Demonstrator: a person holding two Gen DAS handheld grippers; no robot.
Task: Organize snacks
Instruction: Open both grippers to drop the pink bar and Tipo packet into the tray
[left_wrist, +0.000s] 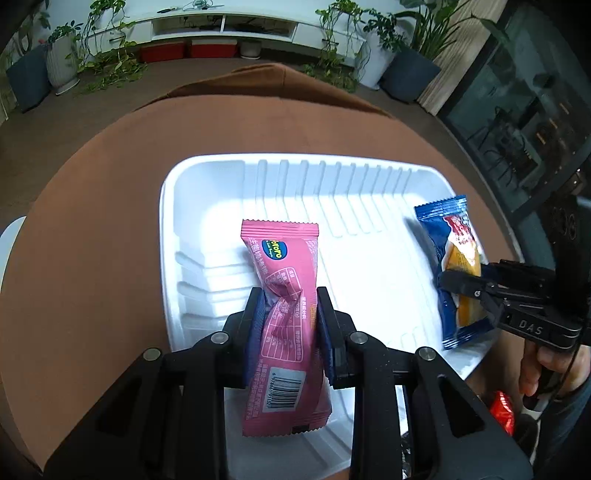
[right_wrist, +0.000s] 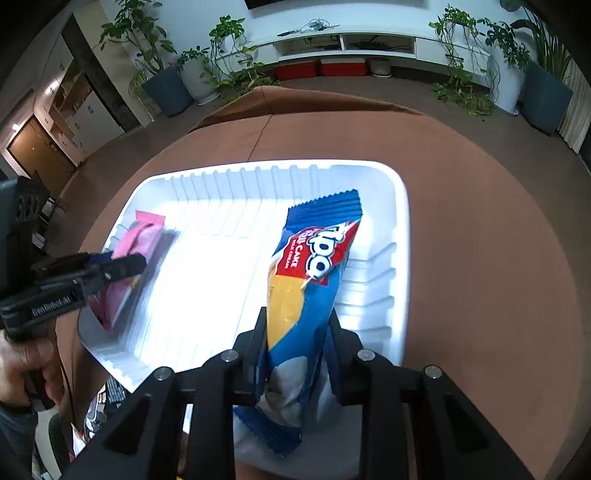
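Observation:
My left gripper (left_wrist: 290, 310) is shut on a pink snack packet (left_wrist: 286, 295) and holds it over the left part of a white ribbed tray (left_wrist: 207, 173). My right gripper (right_wrist: 295, 328) is shut on a blue cake packet (right_wrist: 314, 266) and holds it over the right part of the same tray (right_wrist: 400, 229). In the left wrist view the right gripper (left_wrist: 454, 284) shows at the right with the blue packet (left_wrist: 448, 236). In the right wrist view the left gripper (right_wrist: 122, 267) shows at the left with the pink packet (right_wrist: 138, 236).
The tray sits on a round table with a brown cloth (left_wrist: 92, 206). A red wrapped snack (left_wrist: 502, 410) lies near the table's front edge, and more packets (right_wrist: 107, 398) show by the tray's near corner. Plants and a white shelf stand beyond the table.

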